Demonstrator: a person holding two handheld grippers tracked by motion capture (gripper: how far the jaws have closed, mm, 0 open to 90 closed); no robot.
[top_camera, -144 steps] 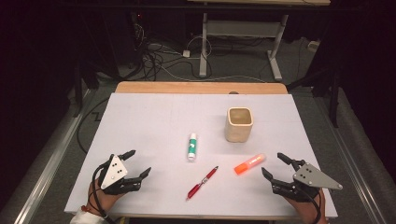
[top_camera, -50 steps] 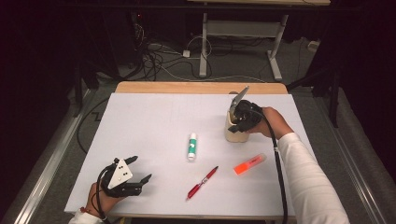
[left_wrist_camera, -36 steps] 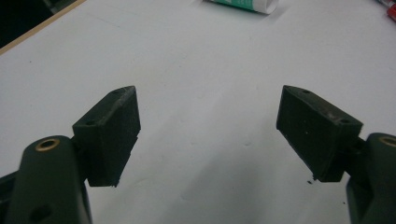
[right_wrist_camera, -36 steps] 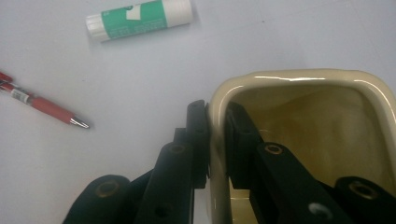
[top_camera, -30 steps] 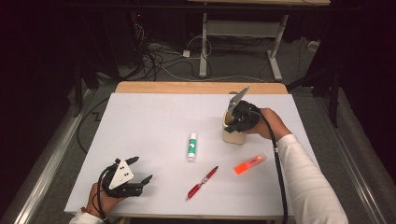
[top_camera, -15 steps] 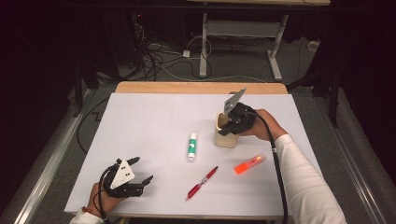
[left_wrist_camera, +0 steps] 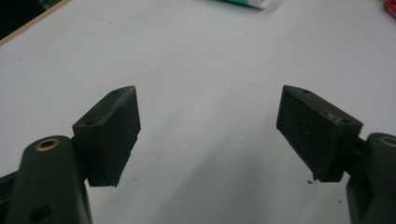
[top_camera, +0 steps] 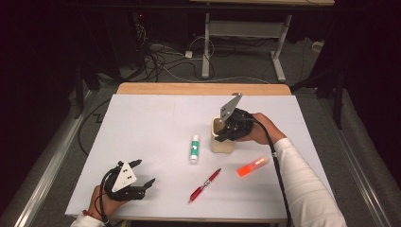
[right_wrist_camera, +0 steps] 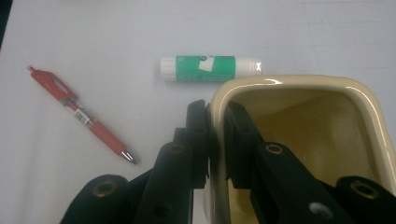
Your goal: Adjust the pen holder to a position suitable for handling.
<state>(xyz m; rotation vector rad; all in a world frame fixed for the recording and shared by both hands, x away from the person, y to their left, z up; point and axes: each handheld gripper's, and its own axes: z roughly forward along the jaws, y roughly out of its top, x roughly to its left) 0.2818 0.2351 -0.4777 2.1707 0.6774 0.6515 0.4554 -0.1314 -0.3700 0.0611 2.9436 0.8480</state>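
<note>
My right gripper (top_camera: 226, 134) is clamped on the near wall of the cream cup (top_camera: 221, 143), one jaw outside and one inside the rim; the right gripper view shows the wall pinched between them (right_wrist_camera: 215, 140). The cup stands right of centre on the white table (top_camera: 142, 123), upright as far as I can tell, and what I can see of its inside (right_wrist_camera: 317, 130) holds nothing. My left gripper (top_camera: 142, 177) rests low at the near left of the table, jaws spread wide with only bare table between them (left_wrist_camera: 208, 135); it holds nothing. A green-and-white glue stick (top_camera: 194, 148) lies just left of the cup, not touching it, its long axis running near to far. A red pen (top_camera: 204, 185) lies nearer to me, at a slant, tip toward the near left. An orange marker (top_camera: 252, 166) lies near and right of the cup, apart from it, close beside my right sleeve (top_camera: 302, 184). All three items lie flat and well apart from the left gripper.
</note>
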